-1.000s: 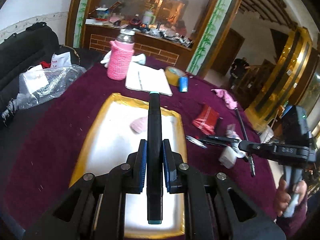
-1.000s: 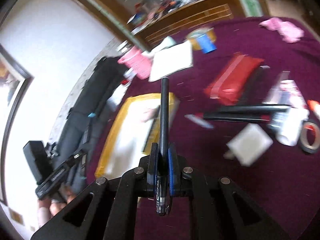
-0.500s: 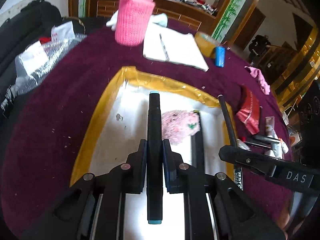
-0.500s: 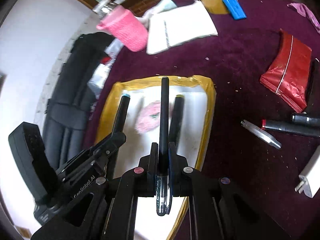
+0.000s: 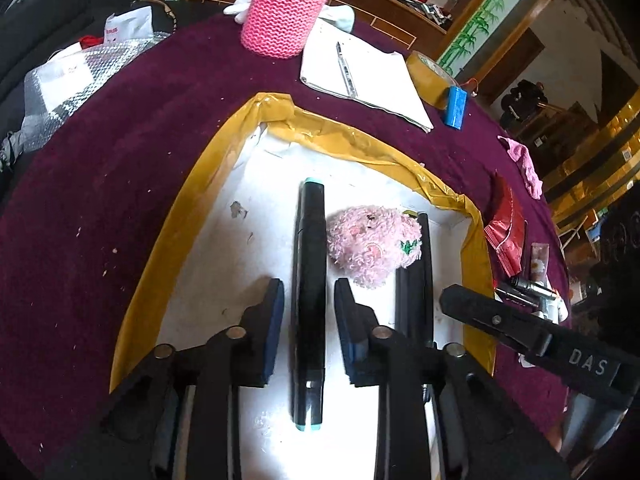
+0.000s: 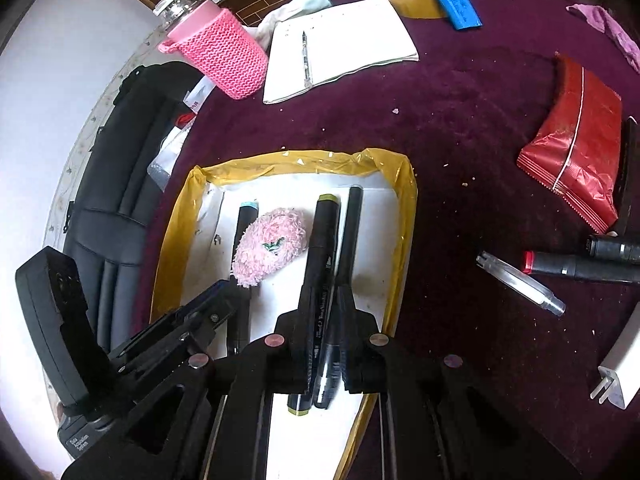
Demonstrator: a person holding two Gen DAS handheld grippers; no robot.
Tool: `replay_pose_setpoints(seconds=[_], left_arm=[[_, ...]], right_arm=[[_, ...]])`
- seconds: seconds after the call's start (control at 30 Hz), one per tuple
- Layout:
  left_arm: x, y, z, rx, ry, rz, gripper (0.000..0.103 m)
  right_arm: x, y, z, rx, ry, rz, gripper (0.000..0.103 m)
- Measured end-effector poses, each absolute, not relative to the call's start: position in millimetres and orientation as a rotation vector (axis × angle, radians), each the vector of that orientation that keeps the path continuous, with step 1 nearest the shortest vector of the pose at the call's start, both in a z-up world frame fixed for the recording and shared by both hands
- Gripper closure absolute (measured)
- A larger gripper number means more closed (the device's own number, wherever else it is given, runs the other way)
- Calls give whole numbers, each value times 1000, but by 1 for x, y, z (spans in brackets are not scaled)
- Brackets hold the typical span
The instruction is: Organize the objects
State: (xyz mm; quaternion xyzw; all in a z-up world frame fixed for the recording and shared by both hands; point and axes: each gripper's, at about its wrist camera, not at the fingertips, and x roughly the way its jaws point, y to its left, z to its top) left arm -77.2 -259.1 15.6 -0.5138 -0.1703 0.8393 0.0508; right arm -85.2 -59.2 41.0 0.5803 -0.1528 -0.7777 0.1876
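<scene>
A white tray with a yellow taped rim point(image 5: 352, 136) point(image 6: 288, 160) sits on the purple cloth. My left gripper point(image 5: 308, 286) is low over it and its jaws are opening. A black marker with teal caps point(image 5: 308, 240) lies on the tray floor between them, with a gap at each pad. My right gripper point(image 6: 326, 304) is shut on a black pen point(image 6: 350, 232) whose far end rests at the tray's right side, beside an olive-capped marker point(image 6: 322, 240). A pink fluffy ball point(image 5: 372, 248) point(image 6: 268, 252) lies between the markers.
A pink knitted bottle point(image 5: 284, 4), an open notebook with a pen on it point(image 5: 372, 76), a tape roll point(image 5: 428, 76) and a blue battery point(image 5: 456, 106) stand beyond the tray. To its right lie a red pouch point(image 6: 576, 160), a clear pen point(image 6: 520, 284), dark markers point(image 6: 580, 268) and a white charger point(image 6: 624, 368).
Both grippers came down over the tray. The left jaws parted and the teal-capped marker now lies loose on the tray. The right gripper still holds its pen, now beside the olive-capped marker.
</scene>
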Motion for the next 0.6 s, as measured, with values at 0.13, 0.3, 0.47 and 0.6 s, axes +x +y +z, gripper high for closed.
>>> replay_pose_setpoints(seconds=[0.13, 0.3, 0.47, 0.6], left_arm=[[-62, -259, 28, -1543, -565, 2545, 77], [-7, -249, 82, -1369, -579, 2579, 77], [73, -228, 163, -1103, -632, 2570, 72], [131, -205, 229, -893, -618, 2533, 62]], right_arm=[[-76, -53, 53, 1573, -433, -2200, 84], [-36, -18, 94, 1460, -270, -2288, 61], [20, 55, 156, 1298, -70, -2474, 53], [70, 131, 215, 1189, -76, -2595, 47]])
